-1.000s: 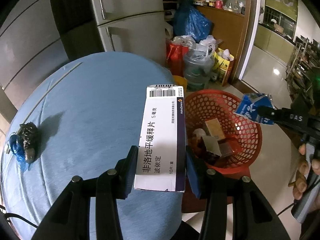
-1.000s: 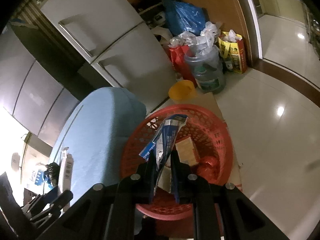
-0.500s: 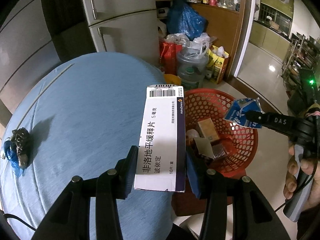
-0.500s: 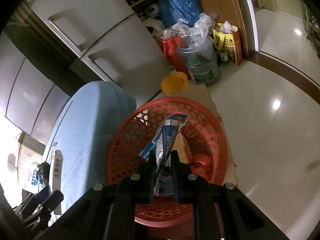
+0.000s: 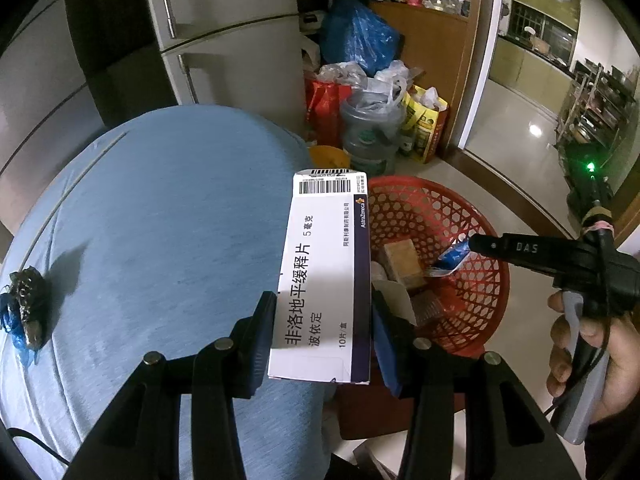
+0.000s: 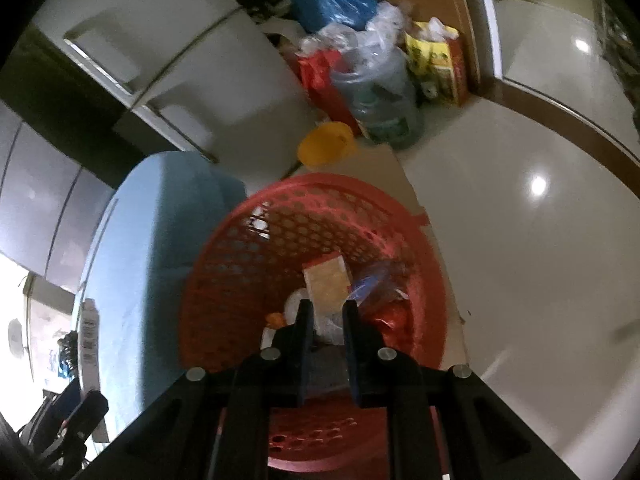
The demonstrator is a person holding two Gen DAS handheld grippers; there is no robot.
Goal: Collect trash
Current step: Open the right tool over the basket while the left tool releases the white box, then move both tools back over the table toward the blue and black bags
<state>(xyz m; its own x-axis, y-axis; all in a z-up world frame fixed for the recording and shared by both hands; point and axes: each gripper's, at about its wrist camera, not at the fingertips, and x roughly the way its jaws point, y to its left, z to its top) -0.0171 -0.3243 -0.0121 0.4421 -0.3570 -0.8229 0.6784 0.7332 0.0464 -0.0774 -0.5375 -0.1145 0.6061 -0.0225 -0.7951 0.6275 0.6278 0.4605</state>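
My left gripper (image 5: pixel 322 304) is shut on a white medicine box (image 5: pixel 324 256), which it holds above the edge of the blue-clothed table (image 5: pixel 160 220). The red mesh basket (image 5: pixel 424 184) stands on the floor beside the table with several scraps inside. My right gripper (image 6: pixel 326 308) is low over the basket (image 6: pixel 320 180). Its jaws are opening and nothing is between them. The blue and white wrapper (image 6: pixel 374 284) is just right of its fingertips, inside the basket. In the left wrist view the wrapper (image 5: pixel 454 258) hangs at the tip of the right gripper (image 5: pixel 474 244).
A dark lump on blue plastic (image 5: pixel 26 312) lies at the table's left edge. Behind the basket are a yellow bowl (image 6: pixel 326 144), a water jug (image 6: pixel 380 100), red and yellow bags and a grey fridge (image 5: pixel 224 40). Tiled floor (image 6: pixel 520 240) stretches to the right. A hand (image 5: pixel 588 360) grips the right tool.
The right gripper has sunk toward the basket and the wrapper has left its jaws and dropped beside them. The left gripper still holds the box, shifted slightly toward the basket.
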